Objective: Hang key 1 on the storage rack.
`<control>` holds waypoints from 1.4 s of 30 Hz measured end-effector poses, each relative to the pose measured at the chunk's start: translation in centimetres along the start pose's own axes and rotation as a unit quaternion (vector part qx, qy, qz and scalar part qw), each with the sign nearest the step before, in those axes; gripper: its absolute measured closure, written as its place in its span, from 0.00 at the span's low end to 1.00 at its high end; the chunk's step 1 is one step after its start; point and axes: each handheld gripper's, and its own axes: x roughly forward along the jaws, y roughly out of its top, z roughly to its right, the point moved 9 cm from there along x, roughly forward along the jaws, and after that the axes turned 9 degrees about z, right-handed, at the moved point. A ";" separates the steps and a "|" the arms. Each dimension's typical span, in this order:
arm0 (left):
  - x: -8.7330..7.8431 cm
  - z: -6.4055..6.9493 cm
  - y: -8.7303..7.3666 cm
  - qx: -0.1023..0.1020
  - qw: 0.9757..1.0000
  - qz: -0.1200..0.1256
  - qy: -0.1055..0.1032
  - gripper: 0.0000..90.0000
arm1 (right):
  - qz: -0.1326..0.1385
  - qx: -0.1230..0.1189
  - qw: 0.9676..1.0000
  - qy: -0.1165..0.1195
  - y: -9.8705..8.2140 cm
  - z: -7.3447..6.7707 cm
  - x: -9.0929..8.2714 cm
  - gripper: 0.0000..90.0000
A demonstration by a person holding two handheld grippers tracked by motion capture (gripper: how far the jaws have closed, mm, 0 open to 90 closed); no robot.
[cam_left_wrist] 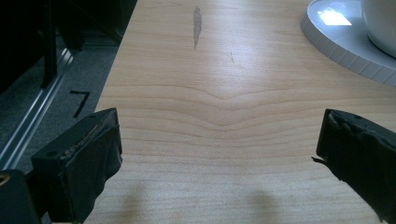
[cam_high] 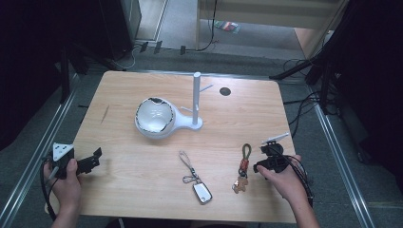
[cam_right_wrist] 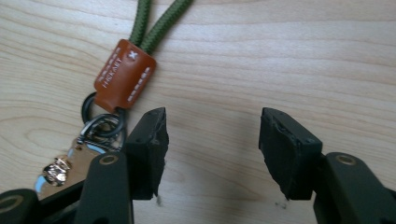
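right claw [cam_high: 266, 159] at the lower right of the high view, set down just beside the green-cord keychain [cam_high: 243, 167] — its jaws stand partly spread with bare wood between them, pinching nothing; in the right gripper view the keychain's brown leather tab [cam_right_wrist: 124, 74] and metal rings [cam_right_wrist: 103, 122] lie at the left of the frame, just outside the left jaw, the green cord running off the top edge. left claw [cam_high: 94, 160] at the lower left of the high view, jaws spread wide over bare worktop [cam_high: 142, 175], holding nothing; the left gripper view shows the rim of the white stand's dish [cam_left_wrist: 341, 42] at its upper right. the white stand [cam_high: 171, 116], a bowl-shaped dish with an upright peg post [cam_high: 196, 97], sits at the centre of the worktop with nothing hung on its pegs. a second keychain with a grey strap and silver fob [cam_high: 196, 183] lies at lower centre, untouched. judged state of the work: the approach to the green-cord keychain is nearly made but no grasp exists — picking it up and carrying it to the stand are left, and likely the same for the second keychain.
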 end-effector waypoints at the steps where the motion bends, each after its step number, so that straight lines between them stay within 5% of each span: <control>1: 0.0 0.0 0.0 0.000 1.000 0.000 0.000 0.00 | -0.002 0.003 1.000 0.004 0.1 -0.3 0.1 0.51; 42: 0.0 0.0 0.0 -0.002 1.000 0.002 0.000 0.00 | -0.046 0.008 0.999 0.022 1.9 -3.9 1.3 0.59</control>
